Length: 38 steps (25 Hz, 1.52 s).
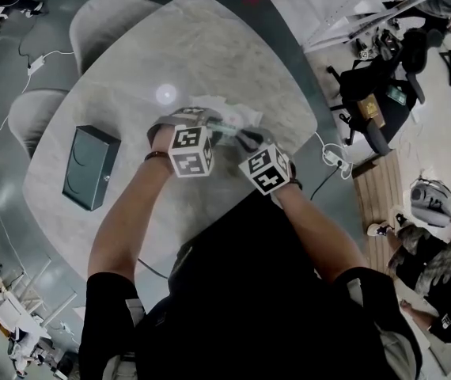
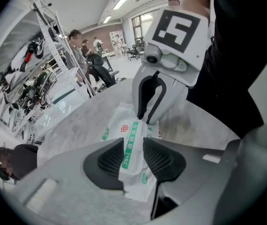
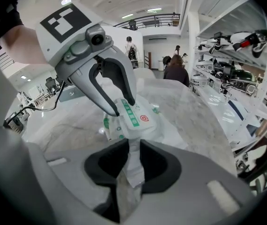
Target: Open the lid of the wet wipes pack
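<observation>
The white wet wipes pack [image 1: 237, 119] with a green label strip lies on the marble table [image 1: 170, 62]. In the right gripper view my right gripper [image 3: 134, 161] is shut on the pack's [image 3: 143, 123] flat sealed near end. My left gripper [image 3: 124, 109] comes down on the far part of the pack, with its two fingertips set on either side of the green strip. In the left gripper view its jaws [image 2: 134, 156] stand a little apart over the pack [image 2: 129, 142], and I see no firm pinch. The right gripper [image 2: 145, 118] faces it from the pack's other end.
A dark box [image 1: 91, 166] lies on the table's left side. Two grey chairs [image 1: 111, 18] [image 1: 36, 117] stand beyond the table's left edge. Bags and cables [image 1: 372, 105] lie on the floor to the right. People sit and stand in the background.
</observation>
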Tool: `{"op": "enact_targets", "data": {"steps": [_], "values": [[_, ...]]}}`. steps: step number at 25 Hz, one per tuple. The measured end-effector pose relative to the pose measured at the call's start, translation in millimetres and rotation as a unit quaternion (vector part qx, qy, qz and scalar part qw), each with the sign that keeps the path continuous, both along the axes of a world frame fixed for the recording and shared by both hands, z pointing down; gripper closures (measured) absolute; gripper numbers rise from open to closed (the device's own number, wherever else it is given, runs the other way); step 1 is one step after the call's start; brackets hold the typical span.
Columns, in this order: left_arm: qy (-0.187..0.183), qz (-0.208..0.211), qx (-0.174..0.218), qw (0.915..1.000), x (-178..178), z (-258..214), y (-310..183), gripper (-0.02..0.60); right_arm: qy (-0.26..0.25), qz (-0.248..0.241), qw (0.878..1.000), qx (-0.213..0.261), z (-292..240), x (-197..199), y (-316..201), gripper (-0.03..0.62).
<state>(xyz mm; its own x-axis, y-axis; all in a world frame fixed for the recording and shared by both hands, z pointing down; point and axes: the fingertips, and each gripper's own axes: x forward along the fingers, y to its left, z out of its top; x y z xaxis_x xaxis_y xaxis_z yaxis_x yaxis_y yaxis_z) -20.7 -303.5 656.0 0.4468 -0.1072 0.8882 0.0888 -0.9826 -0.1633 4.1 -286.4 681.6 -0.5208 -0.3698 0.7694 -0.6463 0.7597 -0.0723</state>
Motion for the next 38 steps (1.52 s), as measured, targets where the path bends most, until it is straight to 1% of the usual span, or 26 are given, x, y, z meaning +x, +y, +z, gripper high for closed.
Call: {"op": "enact_targets", "data": {"steps": [4,5,6,11,15,20,23,27,30,33,35,38], "values": [[0.042,-0.034,-0.003,0.9985,3.4,-21.2,-17.1,0.445,-0.006,0.004,1.000,-0.008,-1.1,0.9,-0.8,0.516],[0.048,-0.046,0.001,0.9978,2.1,-25.1,-23.3,0.463,-0.009,0.004,1.000,-0.011,-1.8,1.0,-0.5,0.516],[0.052,-0.059,0.005,0.9969,0.2,-28.1,-29.6,0.511,-0.012,0.004,1.000,-0.013,-2.5,1.3,-0.1,0.516],[0.072,-0.106,0.003,0.9918,-4.4,-33.8,-52.7,0.514,-0.033,0.007,0.999,-0.022,-5.6,1.8,0.9,0.508],[0.092,-0.146,-0.008,0.9850,-3.6,-33.0,-68.8,0.512,-0.059,0.019,0.998,-0.026,-11.8,4.6,7.9,0.508],[0.102,-0.169,-0.012,0.9803,-1.5,-25.2,-87.9,0.503,-0.079,0.041,0.996,-0.025,-16.3,12.7,8.1,0.508],[0.107,-0.178,-0.018,0.9780,-0.1,-19.0,-97.1,0.494,-0.088,0.049,0.995,-0.016,-13.9,17.4,5.1,0.508],[0.114,-0.200,-0.019,0.9730,-1.4,-12.0,-107.7,0.480,-0.088,0.057,0.994,-0.015,-17.6,21.8,5.4,0.508],[0.121,-0.227,-0.009,0.9663,-2.0,-7.6,-112.6,0.475,-0.082,0.060,0.995,-0.012,-21.9,26.7,7.6,0.508],[0.132,-0.266,0.011,0.9549,-8.0,-11.5,-111.1,0.476,-0.078,0.067,0.995,-0.010,-28.7,29.4,15.0,0.508],[0.156,-0.286,0.015,0.9452,-13.4,-24.9,-103.5,0.476,-0.079,0.072,0.994,-0.002,-39.0,27.9,19.9,0.510],[0.208,-0.307,0.018,0.9284,-26.0,-57.7,-84.8,0.477,-0.085,0.084,0.993,0.016,-63.2,23.3,29.0,0.510]]}}
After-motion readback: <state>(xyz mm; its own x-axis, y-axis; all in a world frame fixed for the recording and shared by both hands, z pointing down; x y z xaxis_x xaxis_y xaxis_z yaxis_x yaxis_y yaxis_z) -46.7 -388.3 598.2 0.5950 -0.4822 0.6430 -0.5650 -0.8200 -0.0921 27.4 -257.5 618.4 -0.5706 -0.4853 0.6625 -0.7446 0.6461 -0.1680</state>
